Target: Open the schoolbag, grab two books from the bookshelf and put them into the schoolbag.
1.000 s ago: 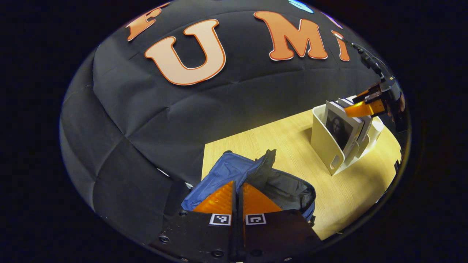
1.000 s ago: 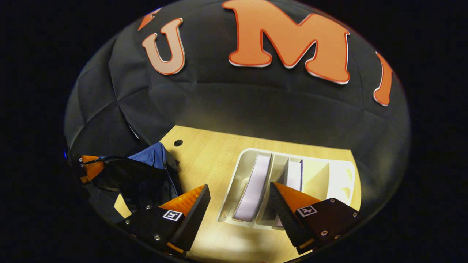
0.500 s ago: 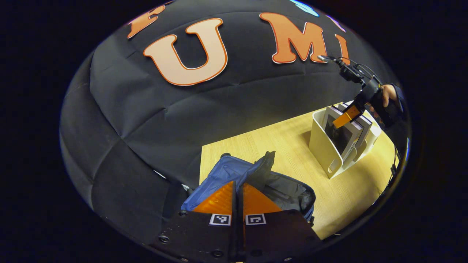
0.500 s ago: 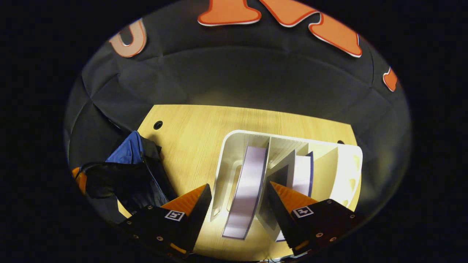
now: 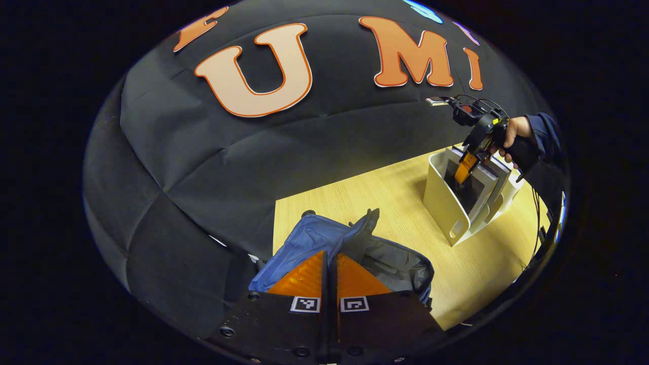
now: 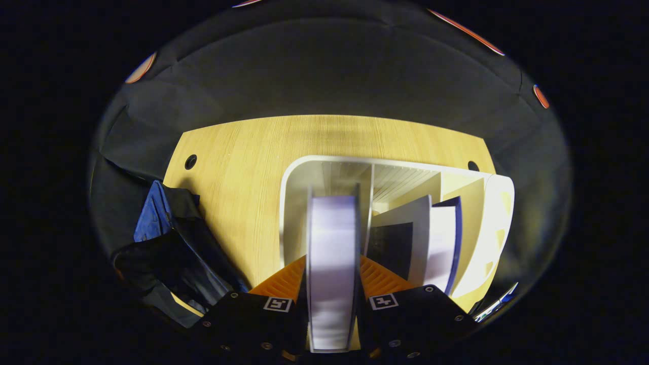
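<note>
Book (image 6: 332, 253) (white-edged) between orange fingers (image 6: 284, 279)

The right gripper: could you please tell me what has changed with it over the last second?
The right gripper came down from above the bookshelf and closed its open fingers on the first book, still in its slot. The left gripper stayed shut at the schoolbag; the second book is untouched.

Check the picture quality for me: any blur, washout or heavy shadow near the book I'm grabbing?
Right gripper view: the book between the fingers is smeared and washed pale, its edge detail lost; the schoolbag sits in deep shadow. Left gripper view: sharper, evenly lit table, fisheye bending its edges; the bookshelf looks crisp.
</note>
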Demonstrator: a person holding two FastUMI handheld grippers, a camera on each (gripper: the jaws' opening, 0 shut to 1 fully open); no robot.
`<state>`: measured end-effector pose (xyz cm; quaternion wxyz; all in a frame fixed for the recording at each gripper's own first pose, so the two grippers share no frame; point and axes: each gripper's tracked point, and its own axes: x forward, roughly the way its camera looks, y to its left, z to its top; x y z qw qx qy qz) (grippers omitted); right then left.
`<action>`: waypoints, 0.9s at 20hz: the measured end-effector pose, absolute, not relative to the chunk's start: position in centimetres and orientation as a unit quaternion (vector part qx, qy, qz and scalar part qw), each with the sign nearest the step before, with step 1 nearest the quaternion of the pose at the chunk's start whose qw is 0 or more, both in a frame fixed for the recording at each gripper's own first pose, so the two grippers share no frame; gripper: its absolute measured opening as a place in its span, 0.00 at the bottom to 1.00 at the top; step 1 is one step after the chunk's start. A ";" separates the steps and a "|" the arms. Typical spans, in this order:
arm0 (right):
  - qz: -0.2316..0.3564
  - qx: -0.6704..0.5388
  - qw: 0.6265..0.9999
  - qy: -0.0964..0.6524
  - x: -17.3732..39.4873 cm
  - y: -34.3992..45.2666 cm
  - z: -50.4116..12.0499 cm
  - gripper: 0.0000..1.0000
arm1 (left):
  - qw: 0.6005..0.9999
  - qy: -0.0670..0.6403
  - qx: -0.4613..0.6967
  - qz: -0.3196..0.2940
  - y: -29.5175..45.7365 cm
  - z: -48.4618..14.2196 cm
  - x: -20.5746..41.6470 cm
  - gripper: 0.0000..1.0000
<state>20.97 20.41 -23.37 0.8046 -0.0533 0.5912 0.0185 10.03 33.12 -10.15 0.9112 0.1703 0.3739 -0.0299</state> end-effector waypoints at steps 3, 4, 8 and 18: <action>0.024 -0.048 0.800 0.598 20.4 20.2 -22.7 0.38 | 0.911 0.375 0.170 -0.031 33.2 -10.0 9.9 0.00; 0.025 -0.044 0.799 0.600 20.2 20.0 -22.1 0.46 | 0.911 0.375 0.170 -0.032 33.1 -10.0 10.0 0.00; 0.036 -0.032 0.812 0.582 20.7 19.3 -17.8 0.36 | 0.910 0.377 0.166 -0.036 32.9 -10.2 9.8 0.00; 0.086 0.043 0.853 0.513 18.5 18.3 -3.4 0.36 | 0.909 0.381 0.165 -0.041 32.7 -10.1 9.3 0.00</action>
